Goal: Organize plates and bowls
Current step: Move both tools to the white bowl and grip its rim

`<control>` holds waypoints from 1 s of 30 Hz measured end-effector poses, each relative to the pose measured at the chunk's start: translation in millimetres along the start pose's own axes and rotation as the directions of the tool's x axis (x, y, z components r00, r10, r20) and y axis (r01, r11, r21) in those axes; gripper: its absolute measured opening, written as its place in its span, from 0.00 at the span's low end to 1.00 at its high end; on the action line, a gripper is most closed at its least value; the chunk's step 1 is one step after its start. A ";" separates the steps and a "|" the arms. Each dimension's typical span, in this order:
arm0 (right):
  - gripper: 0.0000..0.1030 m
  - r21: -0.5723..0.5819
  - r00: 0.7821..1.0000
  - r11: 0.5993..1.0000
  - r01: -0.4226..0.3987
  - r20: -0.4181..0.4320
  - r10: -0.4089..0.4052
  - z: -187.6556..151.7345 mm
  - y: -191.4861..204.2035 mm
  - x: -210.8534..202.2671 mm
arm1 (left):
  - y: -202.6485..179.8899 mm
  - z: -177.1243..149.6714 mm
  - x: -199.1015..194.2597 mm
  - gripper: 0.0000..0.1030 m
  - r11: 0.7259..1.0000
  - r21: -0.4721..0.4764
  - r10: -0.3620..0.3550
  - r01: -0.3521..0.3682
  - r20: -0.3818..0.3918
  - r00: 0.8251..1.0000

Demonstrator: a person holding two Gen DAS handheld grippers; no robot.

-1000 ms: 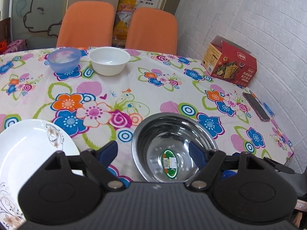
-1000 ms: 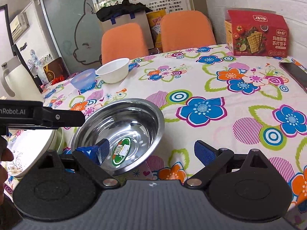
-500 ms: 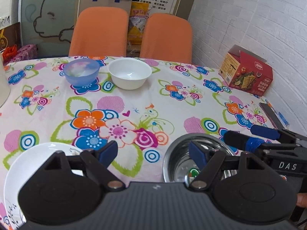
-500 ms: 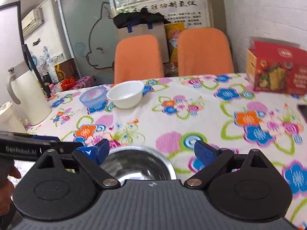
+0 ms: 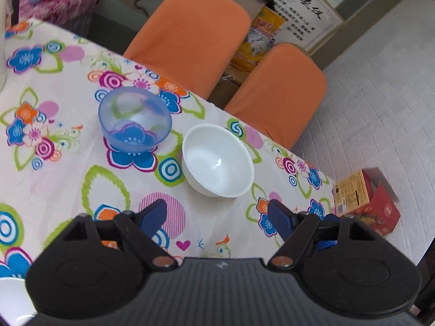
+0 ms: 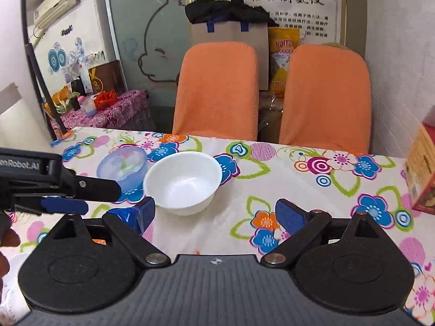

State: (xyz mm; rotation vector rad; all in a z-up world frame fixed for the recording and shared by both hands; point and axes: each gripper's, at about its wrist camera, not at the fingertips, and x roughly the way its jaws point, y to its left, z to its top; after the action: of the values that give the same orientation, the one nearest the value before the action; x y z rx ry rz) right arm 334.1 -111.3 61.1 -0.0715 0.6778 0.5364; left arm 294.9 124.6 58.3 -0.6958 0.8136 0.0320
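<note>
Both grippers, left (image 5: 217,216) and right (image 6: 214,213), gaped wide, empty, over tablecloth (image 5: 68,184). White bowl (image 5: 217,160) sat just beyond fingertips, blue bowl (image 5: 134,119) beside it, possibly touching. Step: reaching for bowls. Next: straddle white bowl's rim, close.

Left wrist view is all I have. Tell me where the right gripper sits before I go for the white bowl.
Observer: The right gripper is open and empty. The white bowl stands just ahead of it, nearer its left finger.
Operator: Report how my left gripper looks from that side.
Observer: In the right wrist view the left gripper shows at the left, its tips overlapping the near side of the blue bowl. I cannot tell whether they touch.
Operator: Check for the person's hand.
Observer: Part of a hand shows at the left edge, below that gripper.
</note>
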 end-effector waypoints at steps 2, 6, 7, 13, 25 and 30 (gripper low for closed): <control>0.80 0.013 0.999 1.000 0.010 -0.033 -0.009 4.8 -4.7 20.8 | 7.1 4.3 17.8 0.74 0.997 -0.080 0.012 -0.014 -0.034 0.999; 0.80 -0.006 0.996 1.000 0.018 -0.088 -0.018 10.2 -6.1 60.5 | 17.4 12.3 47.8 0.74 0.976 -0.215 0.033 -0.047 -0.072 0.997; 0.80 -0.016 0.995 1.000 0.016 -0.103 -0.017 11.3 -5.8 70.8 | 18.3 14.6 51.8 0.74 0.970 -0.238 0.043 -0.056 -0.062 0.997; 0.80 -0.062 0.988 0.998 0.012 -0.150 -0.021 11.8 -2.0 115.8 | 18.5 30.8 72.5 0.74 0.949 -0.289 0.122 -0.126 -0.032 0.992; 0.76 -0.199 0.987 0.976 -0.084 -0.150 0.055 7.0 20.0 130.7 | 21.2 42.3 106.3 0.45 0.965 -0.221 0.119 -0.140 -0.105 0.987; 0.74 -0.225 0.980 0.962 -0.152 -0.161 0.117 6.4 33.9 127.2 | 23.3 44.9 114.9 0.20 0.979 -0.164 0.100 -0.121 -0.130 0.986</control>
State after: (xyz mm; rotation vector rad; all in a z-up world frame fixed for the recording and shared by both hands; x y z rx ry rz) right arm 403.6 -23.6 -8.3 -0.2923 0.7630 0.7479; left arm 398.1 142.4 -10.9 -0.8202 0.9735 0.1633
